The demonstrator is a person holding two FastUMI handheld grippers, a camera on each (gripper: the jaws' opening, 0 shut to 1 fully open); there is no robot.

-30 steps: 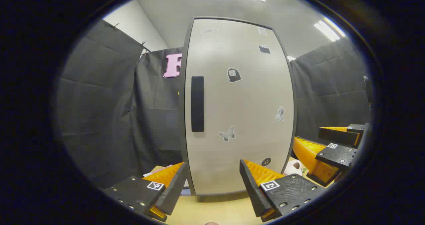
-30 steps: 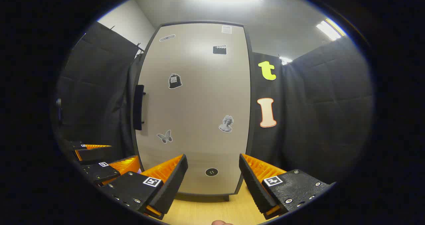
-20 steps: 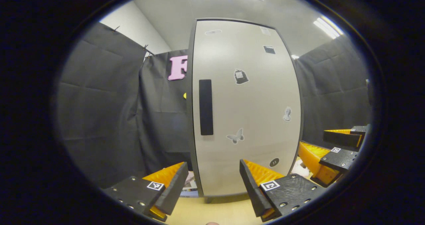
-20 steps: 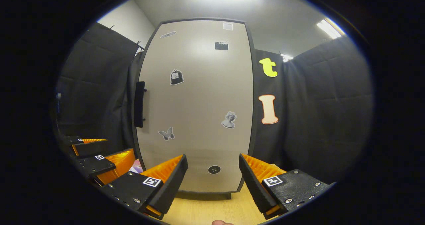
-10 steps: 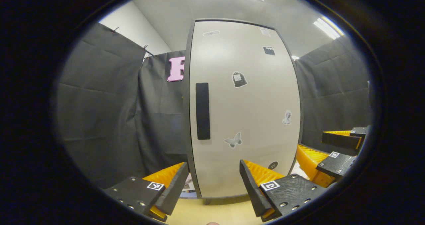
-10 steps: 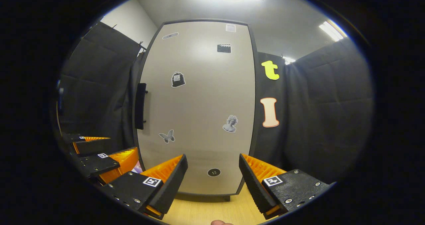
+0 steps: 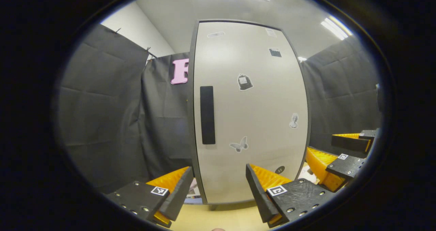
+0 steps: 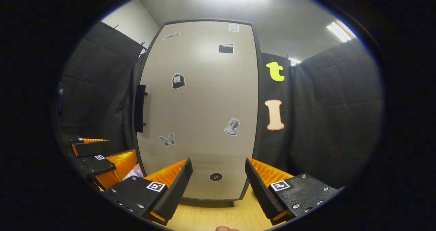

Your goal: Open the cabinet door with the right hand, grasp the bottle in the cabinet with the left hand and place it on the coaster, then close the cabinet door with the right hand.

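One cabinet [image 8: 201,101] is seen, upright on the desk [image 8: 218,217], its single door [image 7: 252,115] closed and filling the centre of both views. The bottle and the coaster cannot be made out; the bottle is judged to be behind the closed door.

One handle [image 8: 140,108] is counted: a dark bar with its long axis vertical, set along the door's left edge. In the right gripper view it lies left of centre, above and to the left of the right hand-held gripper [image 8: 218,180]. In the left gripper view the same handle [image 7: 207,115] stands near mid-frame, almost straight above the left hand-held gripper [image 7: 218,181].

Two hand-held grippers are counted. Both are held with fingers spread, nothing between them, clear of the door. The left one is also seen at the lower left of the right gripper view [image 8: 102,156], the right one at the lower right of the left gripper view [image 7: 340,152].

The left hand-held gripper is judged better lined up with the handle, though the opening falls to the right; a leftward and upward reach is called for, fingers closing across the bar's short axis.

Stickers on the door: six are counted.
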